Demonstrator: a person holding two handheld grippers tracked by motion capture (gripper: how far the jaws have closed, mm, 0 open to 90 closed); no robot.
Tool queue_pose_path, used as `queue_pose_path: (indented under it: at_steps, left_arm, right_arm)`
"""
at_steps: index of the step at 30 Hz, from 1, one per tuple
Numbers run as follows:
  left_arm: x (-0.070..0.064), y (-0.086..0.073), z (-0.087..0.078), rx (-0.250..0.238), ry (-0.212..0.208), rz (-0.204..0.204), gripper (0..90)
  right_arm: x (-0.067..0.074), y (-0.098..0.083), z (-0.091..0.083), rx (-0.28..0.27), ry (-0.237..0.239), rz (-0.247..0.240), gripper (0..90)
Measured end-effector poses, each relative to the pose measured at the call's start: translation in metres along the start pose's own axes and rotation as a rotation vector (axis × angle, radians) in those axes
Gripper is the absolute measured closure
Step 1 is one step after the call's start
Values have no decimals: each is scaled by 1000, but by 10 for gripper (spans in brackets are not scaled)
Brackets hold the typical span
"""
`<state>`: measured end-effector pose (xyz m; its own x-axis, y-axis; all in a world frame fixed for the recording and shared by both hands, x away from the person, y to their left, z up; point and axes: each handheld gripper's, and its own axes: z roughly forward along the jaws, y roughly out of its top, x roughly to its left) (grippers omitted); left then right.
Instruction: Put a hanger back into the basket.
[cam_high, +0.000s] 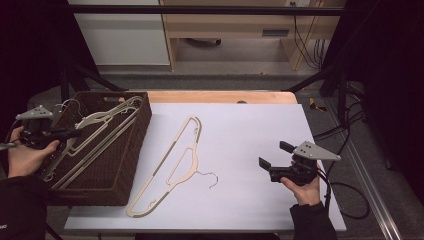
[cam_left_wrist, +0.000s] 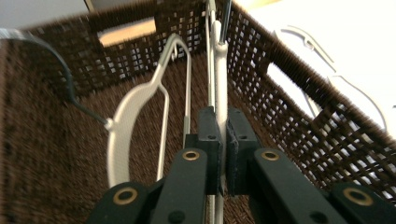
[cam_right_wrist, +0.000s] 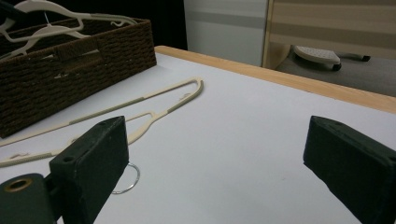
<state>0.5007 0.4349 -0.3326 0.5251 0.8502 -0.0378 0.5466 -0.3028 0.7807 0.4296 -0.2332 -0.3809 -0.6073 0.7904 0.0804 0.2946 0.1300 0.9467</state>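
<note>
We note first, nearest the lens in the left gripper view, the left gripper (cam_left_wrist: 223, 140): its jaws are closed tight on the thin cream bar of a hanger (cam_left_wrist: 219, 88), which runs upright between the pads and on toward the far wall of the wicker basket (cam_left_wrist: 299, 79). We judge the narrow bar is pinched because it is the only part slim enough for a firm hold, and gripping it near one end lets the long frame be lowered lengthwise into the container. A second hanger (cam_left_wrist: 126, 126) lies just left of it inside the basket, leaning against the woven side, its dark wire hook (cam_left_wrist: 65, 79) pointing to the near left wall.

In the right gripper view, the right gripper (cam_right_wrist: 215, 163) stands with jaws wide apart and nothing between them, low over the white surface (cam_right_wrist: 243, 140). We take this as a waiting posture, facing the next item.

That item, a third hanger (cam_high: 172, 167), lies flat on the surface between basket and right gripper, its metal hook (cam_high: 210, 177) turned toward the right hand, well apart from the jaws. Flat and unobstructed, it appears laid out for pickup.

Seen from the high view, the basket (cam_high: 135, 150) occupies the left edge of the surface, with the held hanger (cam_high: 95, 125) resting slantwise inside it beside the left gripper (cam_high: 70, 133).
</note>
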Motion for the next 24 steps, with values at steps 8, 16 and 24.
queue_pose_path:
  at_steps: [8,16,24]
  left_arm:
    - [-1,-19,26,58,4,-44,856]
    - [2,-26,25,56,82,-110,749]
    - [-8,-22,-13,-69,137,-106,585]
  right_arm:
    - [1,-1,1,7,6,-5,70]
    - [2,0,2,6,6,-4,69]
    - [4,0,5,9,11,-9,69]
